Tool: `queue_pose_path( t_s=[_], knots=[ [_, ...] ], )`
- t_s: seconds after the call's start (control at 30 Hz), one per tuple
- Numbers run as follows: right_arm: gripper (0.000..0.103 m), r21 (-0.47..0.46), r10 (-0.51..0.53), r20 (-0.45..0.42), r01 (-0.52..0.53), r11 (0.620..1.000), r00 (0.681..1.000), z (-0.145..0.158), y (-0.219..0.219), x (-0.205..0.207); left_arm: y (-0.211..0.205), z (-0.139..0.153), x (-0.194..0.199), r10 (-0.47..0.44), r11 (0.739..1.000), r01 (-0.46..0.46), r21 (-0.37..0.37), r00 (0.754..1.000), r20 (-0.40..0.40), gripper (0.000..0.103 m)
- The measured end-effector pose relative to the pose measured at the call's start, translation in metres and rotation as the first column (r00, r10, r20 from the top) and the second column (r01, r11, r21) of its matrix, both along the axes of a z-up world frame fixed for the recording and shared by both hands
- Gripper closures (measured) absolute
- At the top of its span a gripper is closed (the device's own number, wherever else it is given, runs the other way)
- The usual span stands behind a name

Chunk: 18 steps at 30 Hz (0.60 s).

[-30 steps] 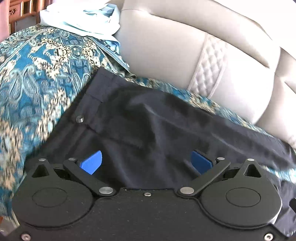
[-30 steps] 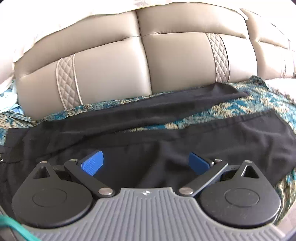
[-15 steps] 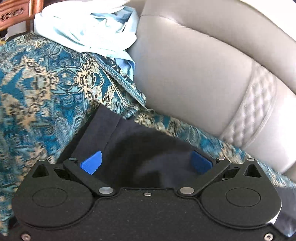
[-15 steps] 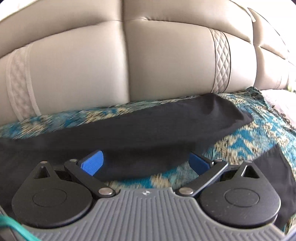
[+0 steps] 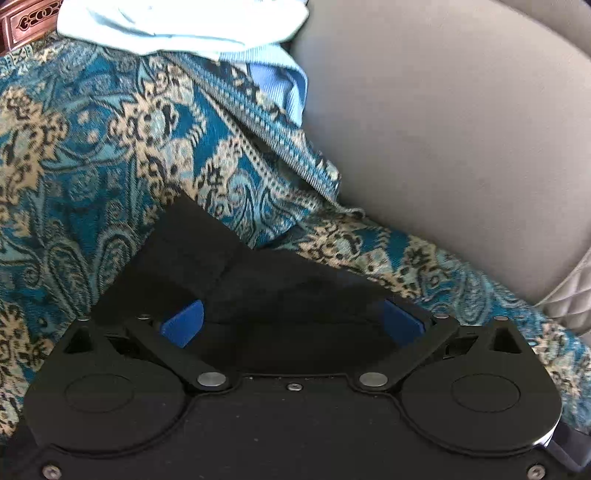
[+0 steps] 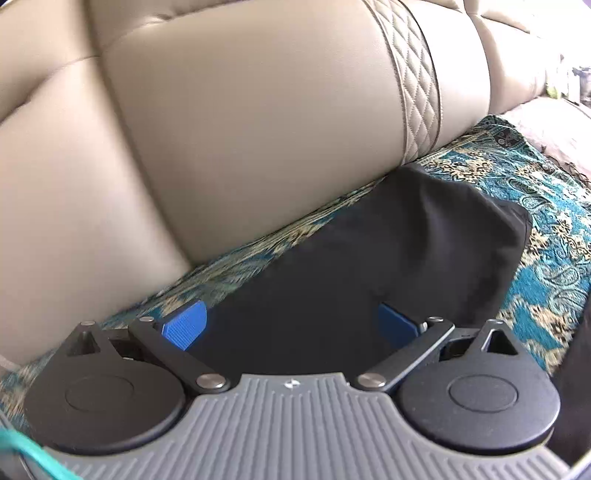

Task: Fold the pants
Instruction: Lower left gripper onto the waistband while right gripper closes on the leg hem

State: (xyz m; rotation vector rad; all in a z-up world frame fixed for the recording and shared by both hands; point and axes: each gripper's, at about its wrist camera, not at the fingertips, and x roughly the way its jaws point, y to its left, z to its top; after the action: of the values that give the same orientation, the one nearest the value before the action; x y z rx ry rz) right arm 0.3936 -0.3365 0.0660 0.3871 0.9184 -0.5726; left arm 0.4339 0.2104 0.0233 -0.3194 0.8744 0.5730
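Black pants lie spread on a teal paisley throw (image 5: 92,155). In the left wrist view a corner of the pants (image 5: 207,254) near the waist points toward the sofa back. My left gripper (image 5: 291,321) is open, and that corner reaches in between its blue pads (image 5: 183,323). In the right wrist view the end of one pant leg (image 6: 424,251) lies along the foot of the backrest. My right gripper (image 6: 291,325) is open astride this leg, blue fingertips (image 6: 184,325) on either side. More dark cloth (image 6: 576,350) shows at the right edge.
The beige leather sofa backrest (image 6: 240,129) rises right behind the pants, with a quilted strip (image 6: 417,85). A pile of light blue clothes (image 5: 184,26) lies at the far left on the throw. Carved wooden furniture (image 5: 26,22) shows in the corner.
Both grippers have moved forward toward the backrest. The left now sits at the far corner of the pants by the waist, the right over the far leg's end. Both stay open.
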Motion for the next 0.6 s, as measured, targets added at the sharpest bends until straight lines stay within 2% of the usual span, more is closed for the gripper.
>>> queue_pose_path(
  t_s=[0.17, 0.37, 0.57, 0.6],
  knots=[
    [0.001, 0.009, -0.035, -0.012, 0.035, 0.999, 0.999, -0.028, -0.004, 0.023, -0.003, -0.016, 0.009, 0.026, 0.999, -0.026, 0.024, 1.0, -0.015, 0.0],
    [0.0, -0.07, 0.002, -0.045, -0.005, 0.998, 0.999, -0.05, 0.006, 0.051, -0.01, -0.024, 0.01, 0.068, 0.997, -0.069, 0.046, 0.998, 0.018, 0.0],
    [0.001, -0.176, 0.014, -0.16, -0.043, 0.983, 0.987, -0.069, 0.017, 0.07, -0.012, -0.026, 0.012, 0.056, 0.997, -0.057, 0.058, 0.998, 0.027, 0.0],
    [0.005, -0.182, 0.016, -0.17, -0.047, 0.982, 0.985, -0.07, 0.019, 0.07, -0.012, -0.025, 0.012, 0.041, 0.998, -0.043, 0.05, 0.999, 0.031, 0.007]
  ],
)
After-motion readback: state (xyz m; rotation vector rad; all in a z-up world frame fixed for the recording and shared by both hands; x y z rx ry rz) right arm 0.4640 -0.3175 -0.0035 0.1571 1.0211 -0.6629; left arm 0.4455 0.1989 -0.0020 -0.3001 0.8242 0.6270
